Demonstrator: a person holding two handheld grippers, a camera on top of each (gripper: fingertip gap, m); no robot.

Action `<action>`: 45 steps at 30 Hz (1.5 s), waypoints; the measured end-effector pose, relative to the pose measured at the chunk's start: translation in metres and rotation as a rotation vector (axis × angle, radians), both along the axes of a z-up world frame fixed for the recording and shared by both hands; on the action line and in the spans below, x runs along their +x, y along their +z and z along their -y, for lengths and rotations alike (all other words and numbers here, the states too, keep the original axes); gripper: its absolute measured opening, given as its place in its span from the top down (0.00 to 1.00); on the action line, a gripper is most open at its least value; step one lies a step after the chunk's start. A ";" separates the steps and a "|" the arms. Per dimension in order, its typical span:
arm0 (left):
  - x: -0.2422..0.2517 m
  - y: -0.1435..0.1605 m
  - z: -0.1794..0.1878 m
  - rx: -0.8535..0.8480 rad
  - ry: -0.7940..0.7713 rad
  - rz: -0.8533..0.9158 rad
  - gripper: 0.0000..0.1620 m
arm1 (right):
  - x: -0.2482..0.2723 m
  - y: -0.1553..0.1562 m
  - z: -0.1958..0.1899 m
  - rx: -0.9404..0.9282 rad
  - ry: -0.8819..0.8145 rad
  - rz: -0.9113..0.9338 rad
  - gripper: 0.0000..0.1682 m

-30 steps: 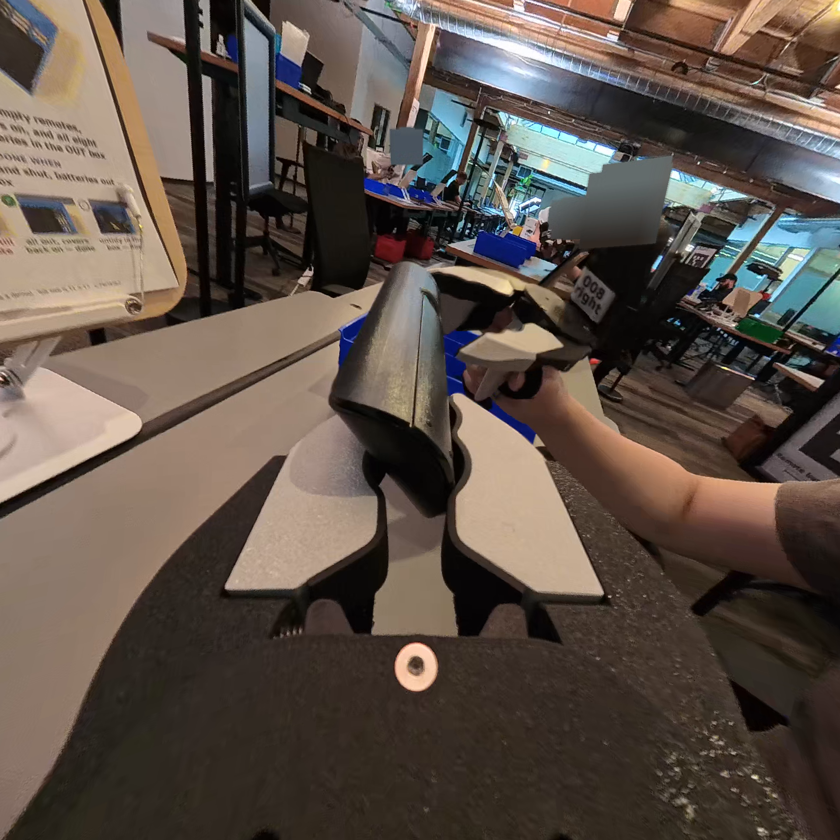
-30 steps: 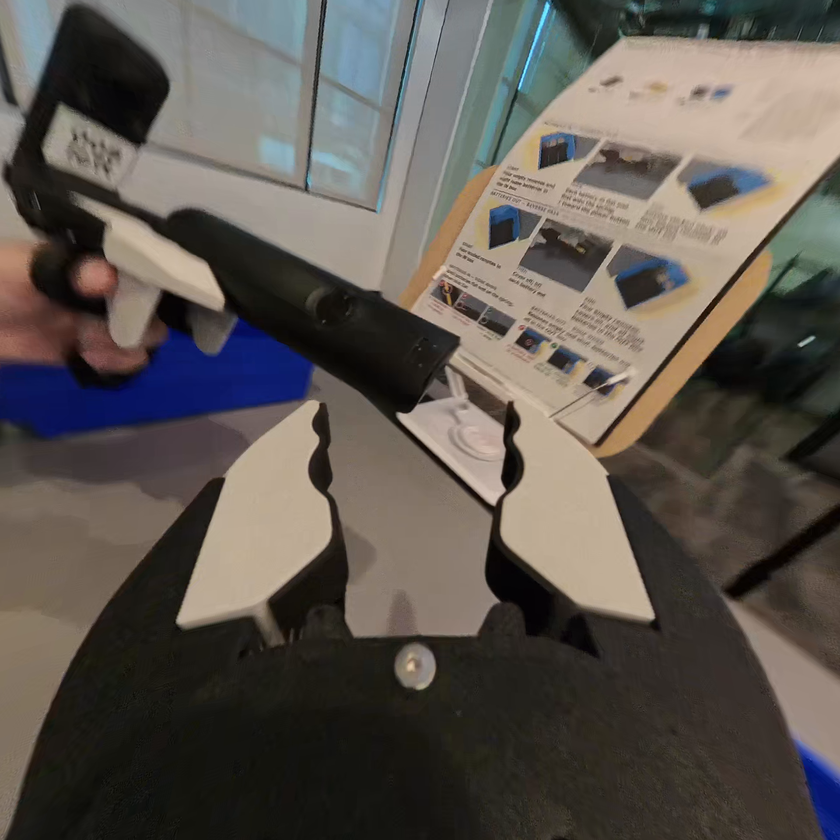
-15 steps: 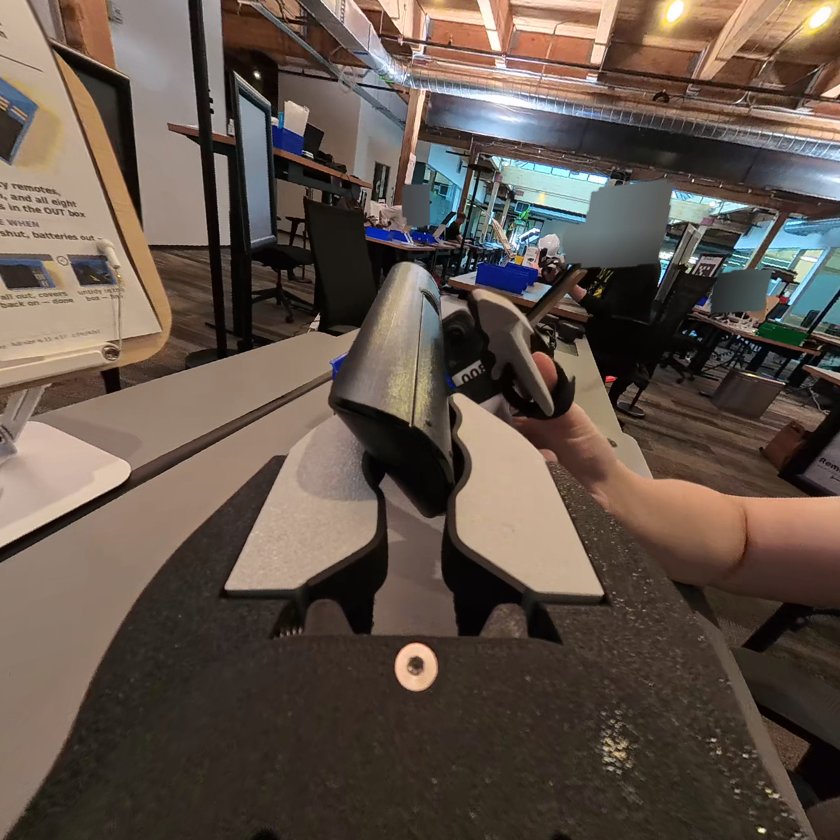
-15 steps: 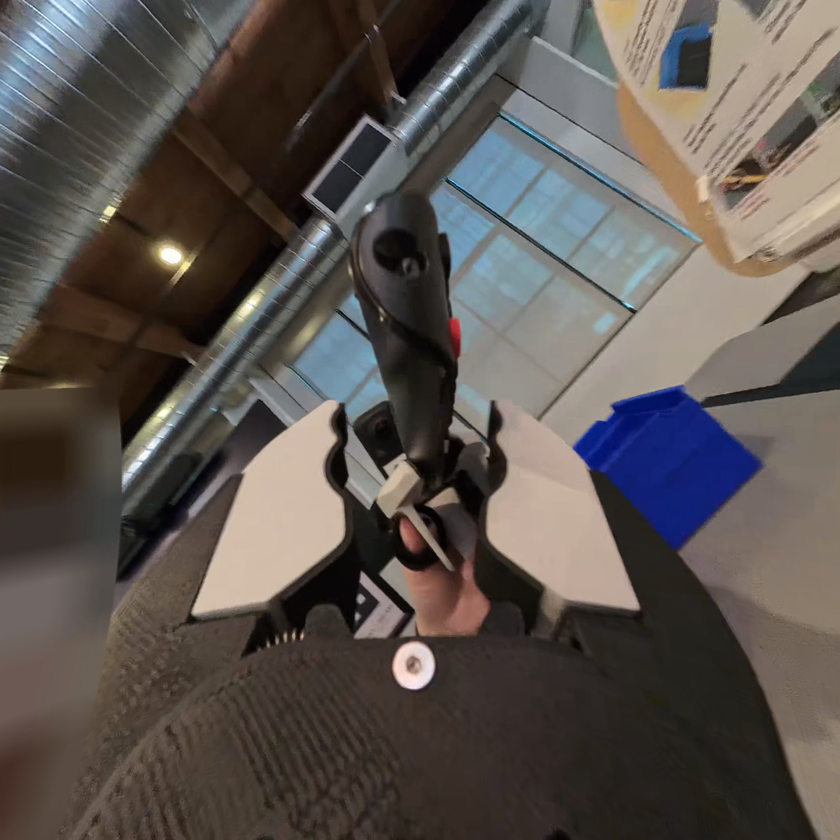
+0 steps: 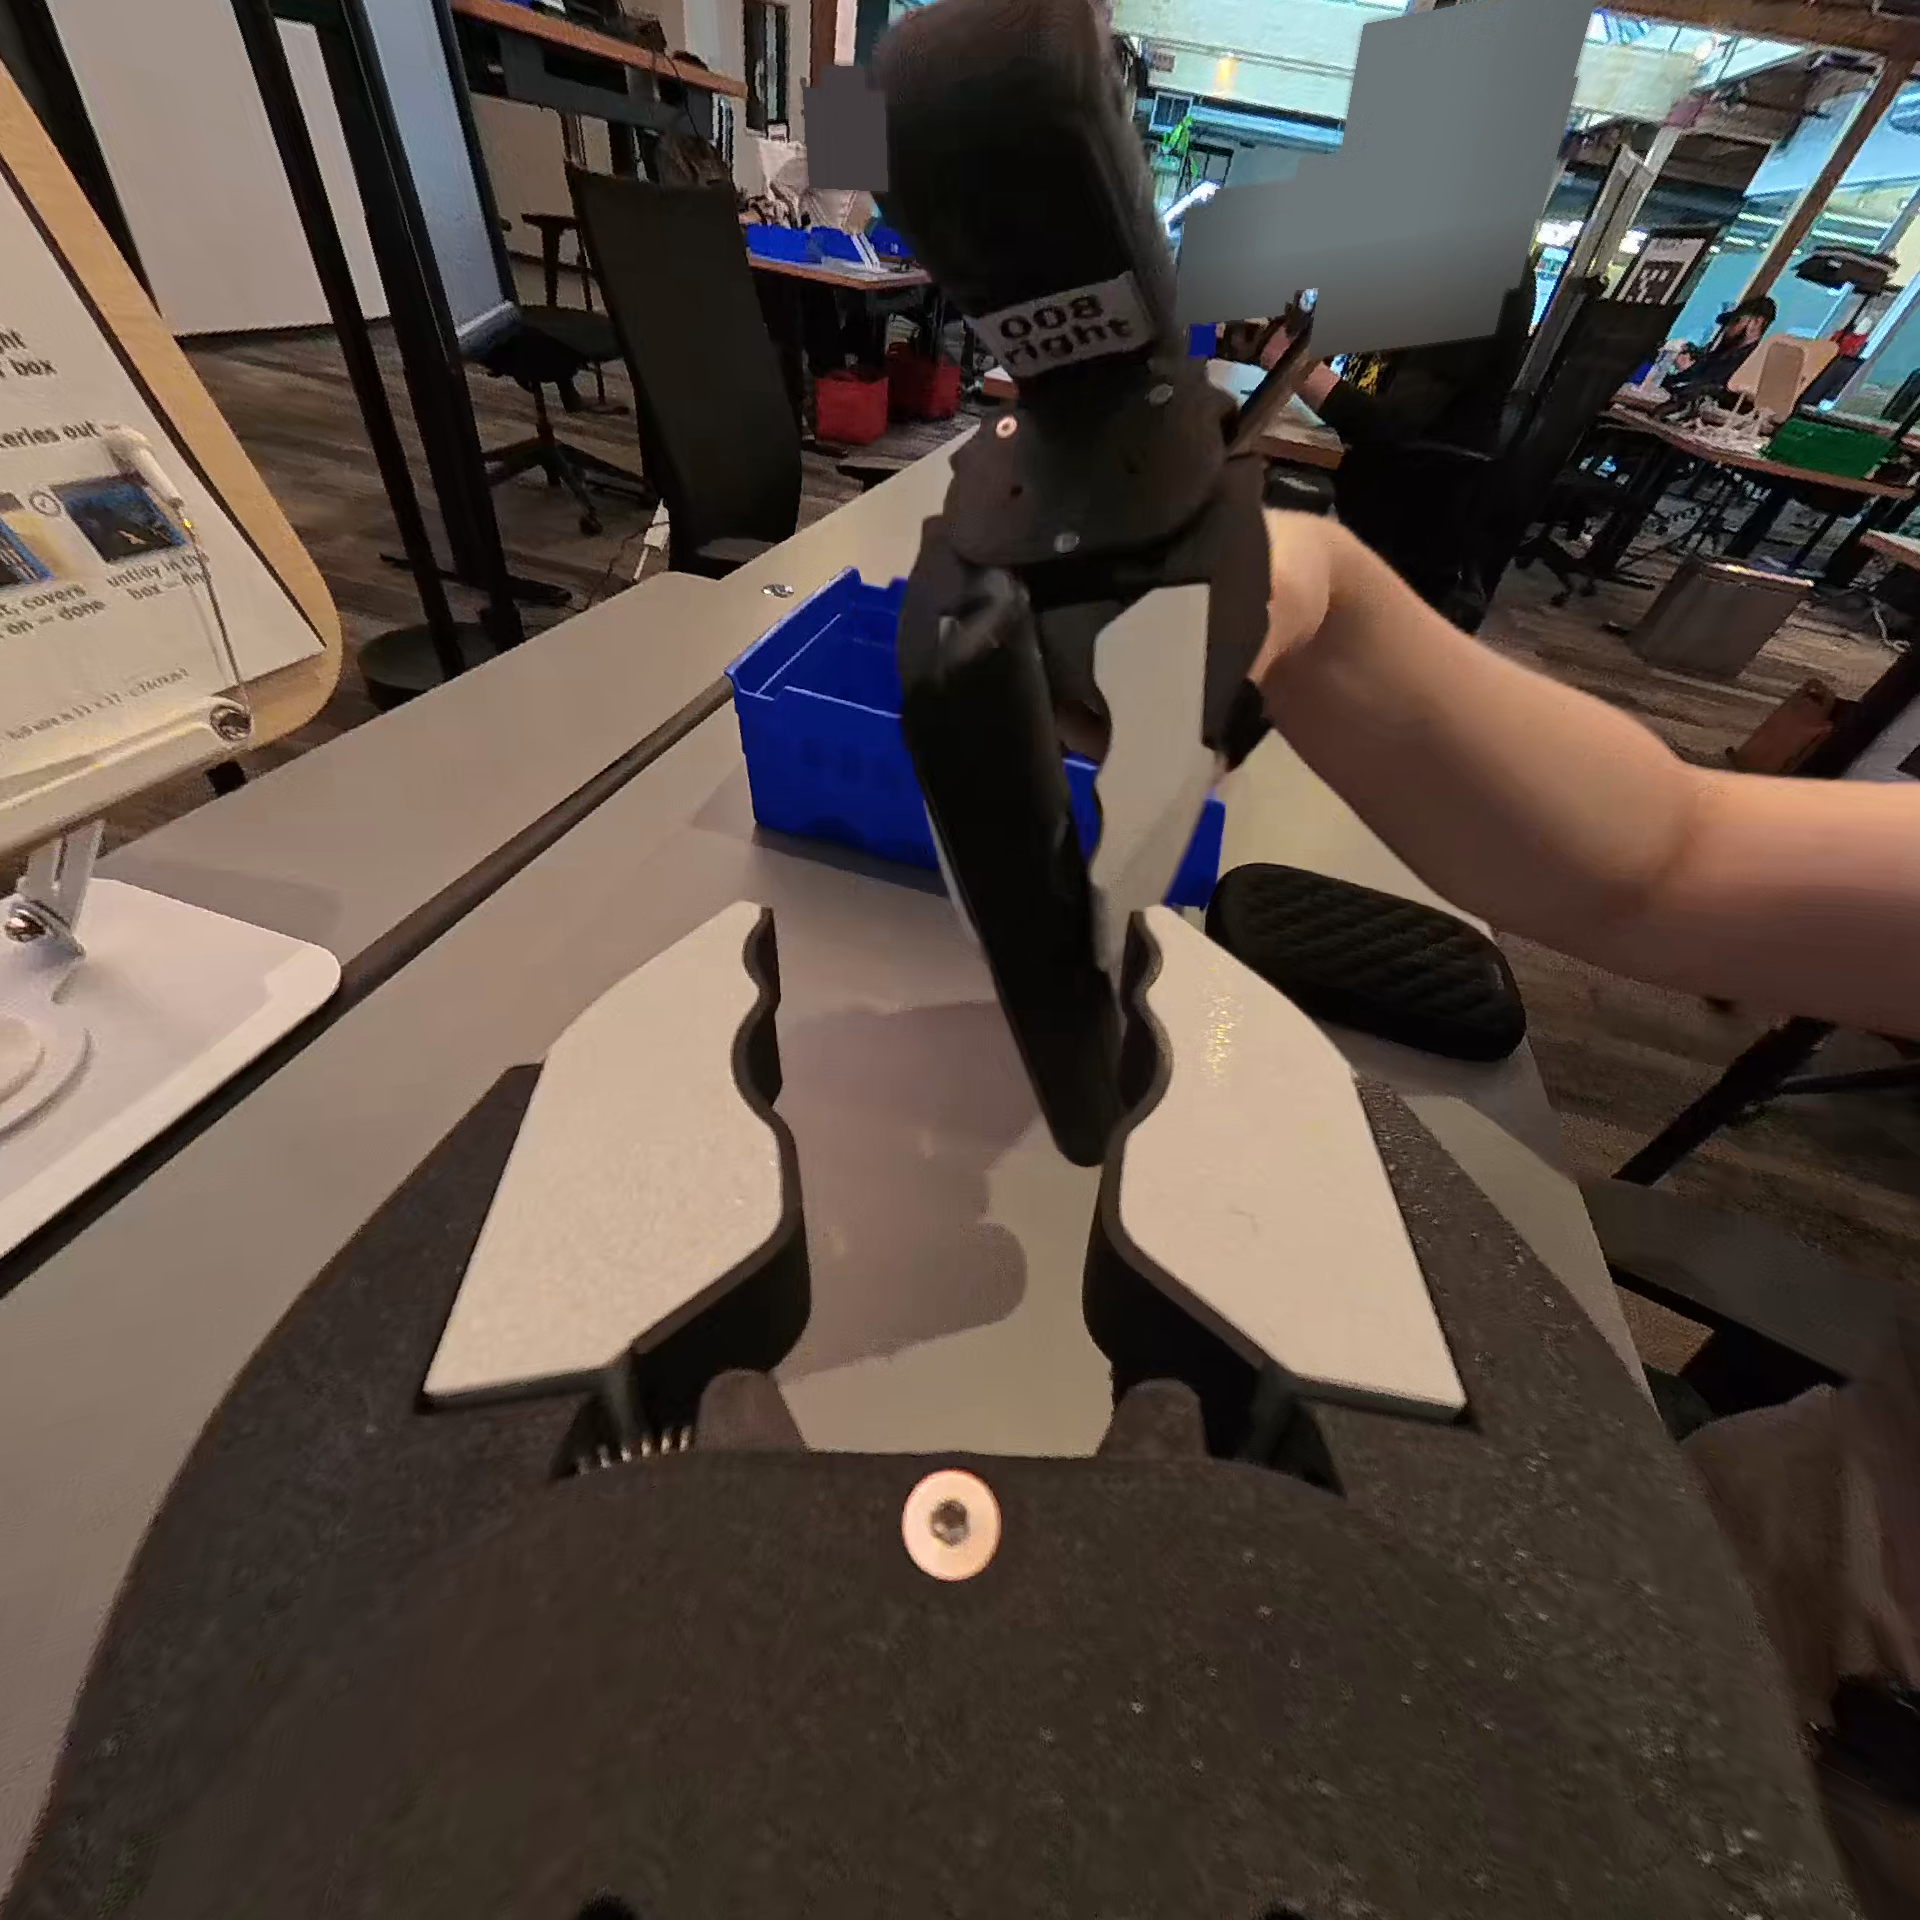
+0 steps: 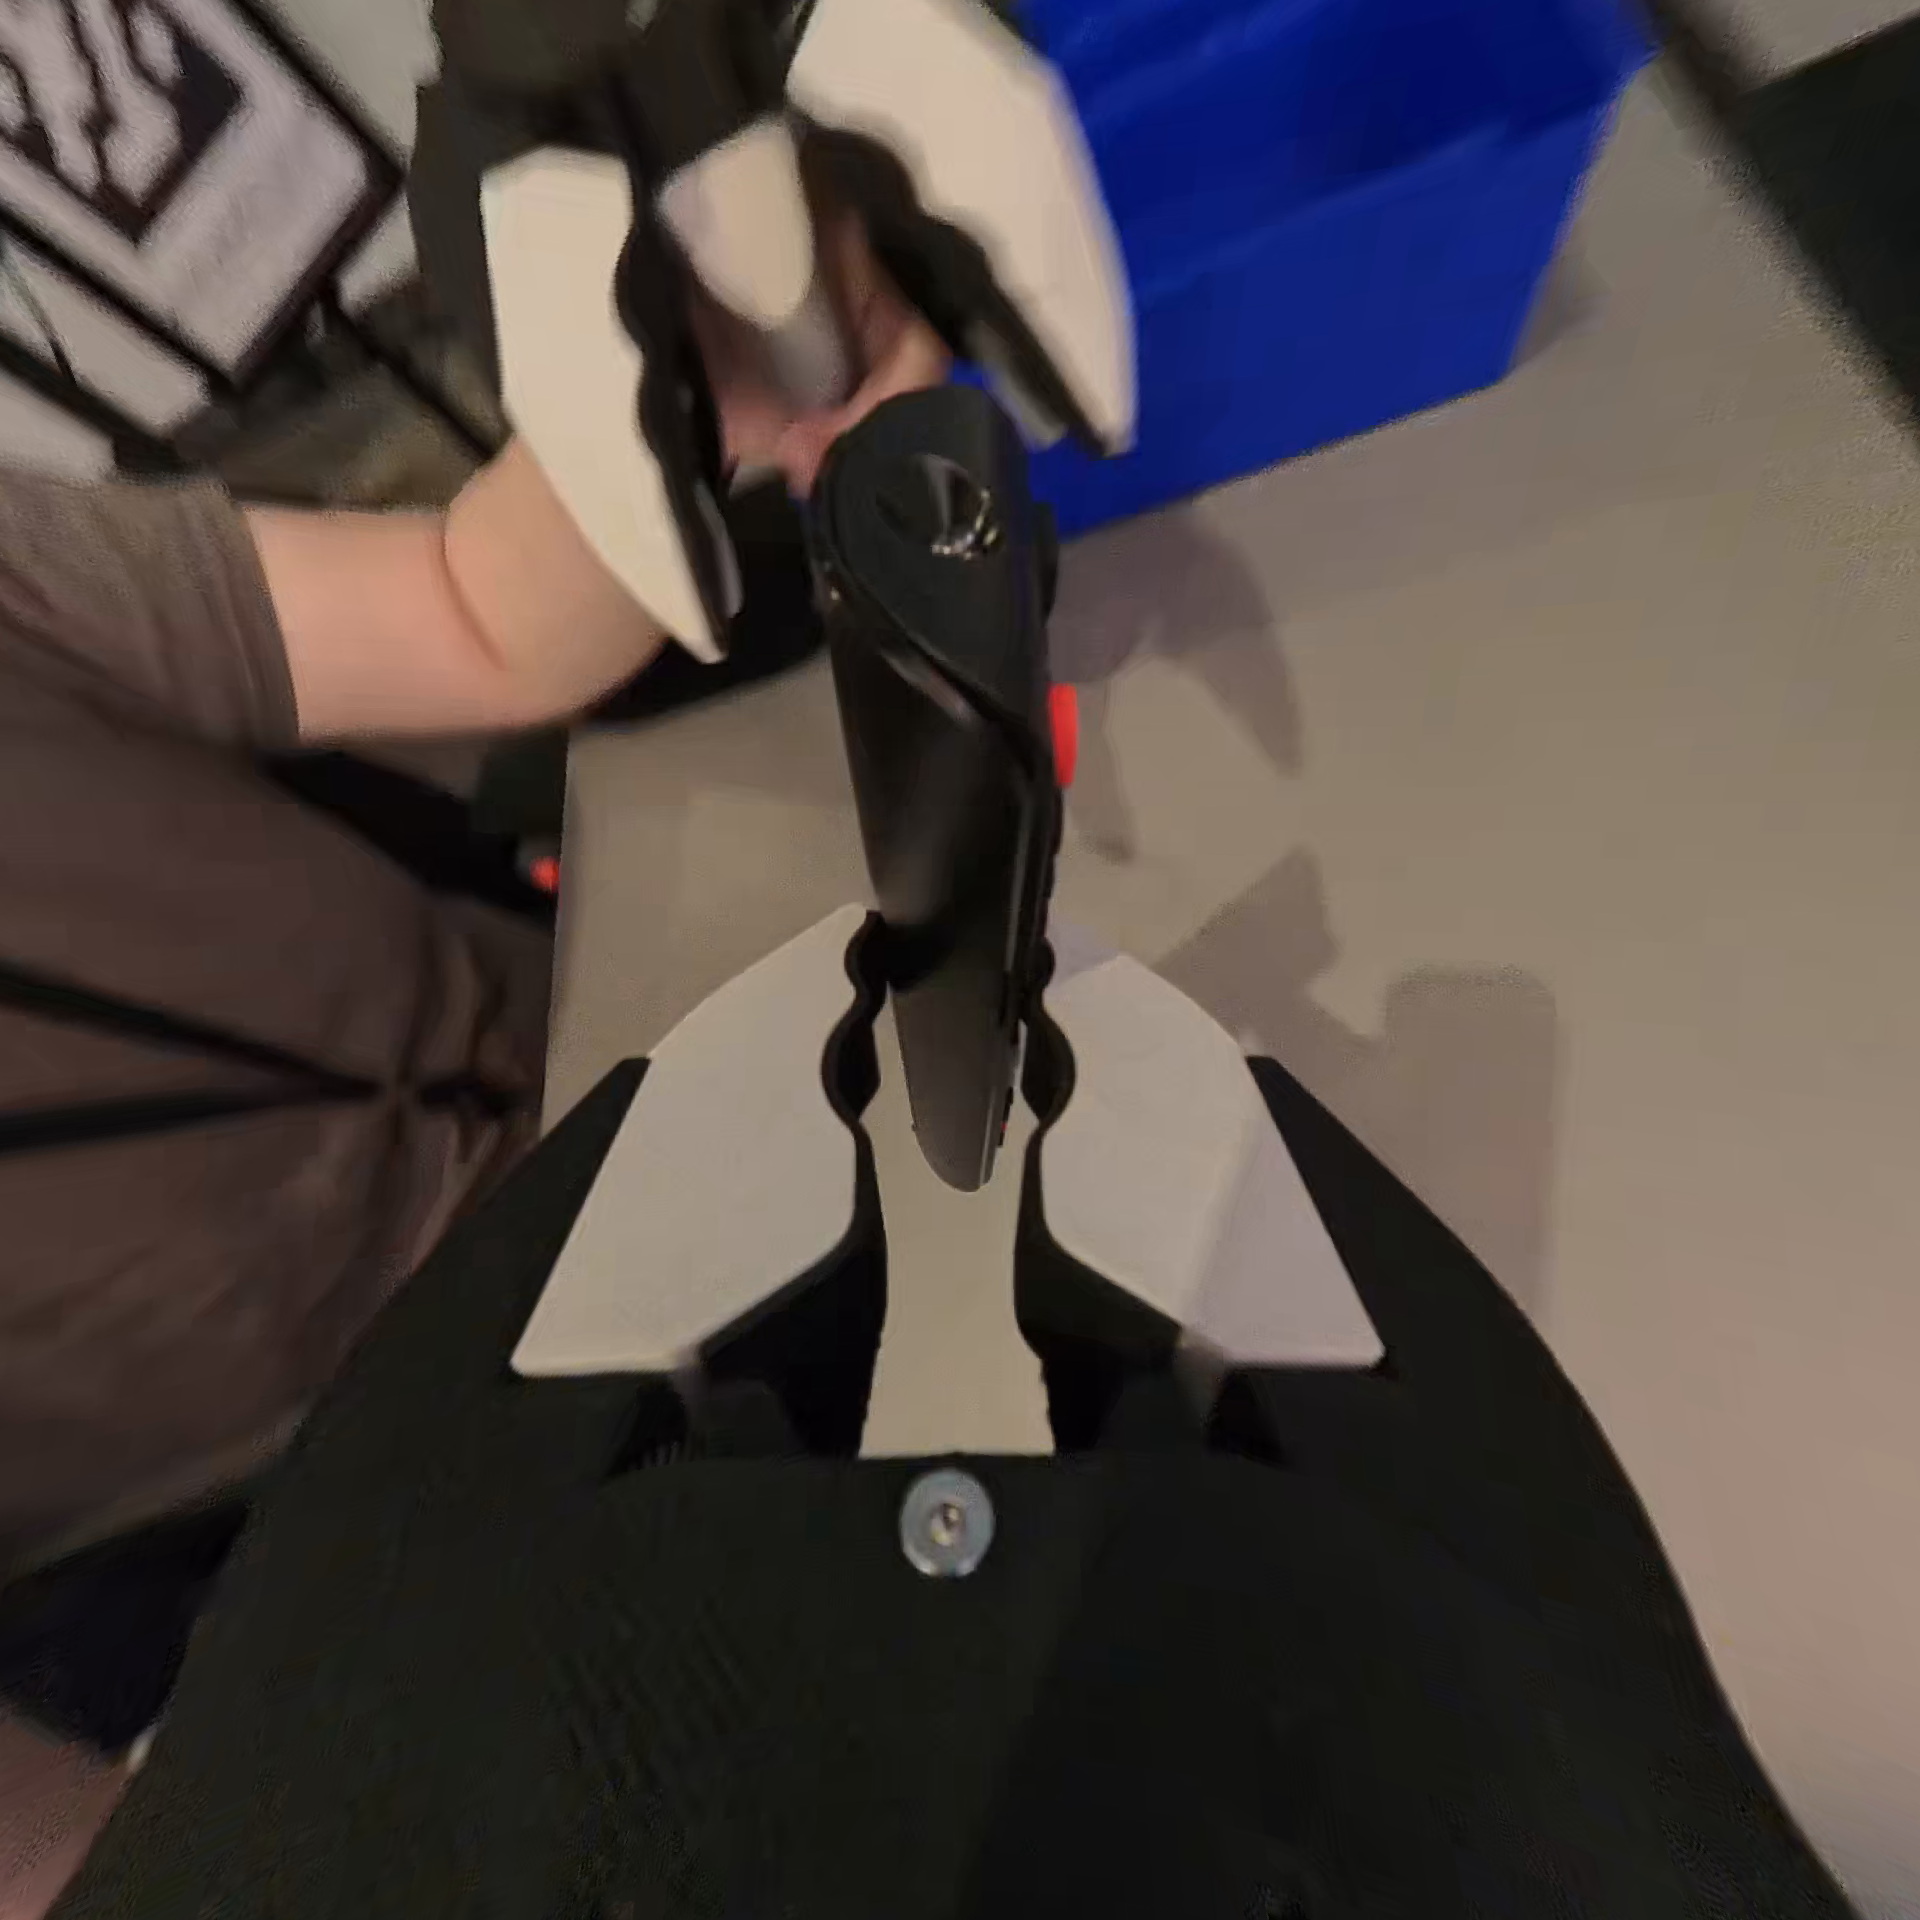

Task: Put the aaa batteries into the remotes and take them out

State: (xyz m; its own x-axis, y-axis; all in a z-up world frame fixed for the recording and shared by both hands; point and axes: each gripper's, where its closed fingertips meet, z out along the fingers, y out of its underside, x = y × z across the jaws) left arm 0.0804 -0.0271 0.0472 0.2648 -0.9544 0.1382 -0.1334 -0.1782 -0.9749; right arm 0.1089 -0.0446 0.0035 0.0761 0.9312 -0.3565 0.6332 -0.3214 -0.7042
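Observation:
A black remote [image 6: 935, 727] with a red button on its side sits in my right gripper [image 6: 951, 945], whose two pads press on its lower end. In the left wrist view the same remote [image 5: 1023, 883] hangs down from the right gripper [image 5: 1081, 665] into the gap of my left gripper [image 5: 951, 925]. The left jaws stand wide open; the remote's tip lies close against the right finger [image 5: 1247, 1143] and clear of the left one. The left gripper [image 6: 904, 525] also shows in the right wrist view, open around the remote's far end. No batteries are in view.
A blue bin [image 5: 821, 717] stands on the grey table [image 5: 416, 810] behind the grippers. A black textured oval piece [image 5: 1361, 956] lies at the table's right edge. An instruction board [image 5: 104, 468] on a white stand is at the left. A person's arm [image 5: 1558, 790] reaches in from the right.
The left gripper was shut on the remote and has opened. The right gripper swung round, closed on the remote's other end and now carries it.

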 end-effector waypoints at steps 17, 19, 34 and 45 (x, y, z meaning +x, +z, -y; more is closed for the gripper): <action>-0.025 0.044 0.009 -0.032 -0.016 0.194 0.86 | -0.027 -0.015 -0.002 0.199 -0.133 -0.293 0.51; -0.043 0.065 0.003 -0.022 0.029 0.323 0.86 | -0.025 -0.001 -0.006 0.141 -0.228 -0.516 0.52; -0.066 0.077 -0.014 -0.021 0.151 0.480 0.86 | -0.044 0.030 -0.014 -0.103 -0.283 -0.820 0.64; -0.052 0.043 0.011 -0.062 -0.121 0.212 0.67 | -0.002 0.037 -0.004 -0.349 -0.133 -0.630 0.85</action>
State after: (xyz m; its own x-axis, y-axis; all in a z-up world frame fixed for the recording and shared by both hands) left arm 0.0284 -0.0377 0.0901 0.1077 -0.9654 0.2375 0.0487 -0.2334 -0.9712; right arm 0.1067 -0.0402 0.0404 -0.1371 0.7527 -0.6440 0.0817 -0.6393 -0.7646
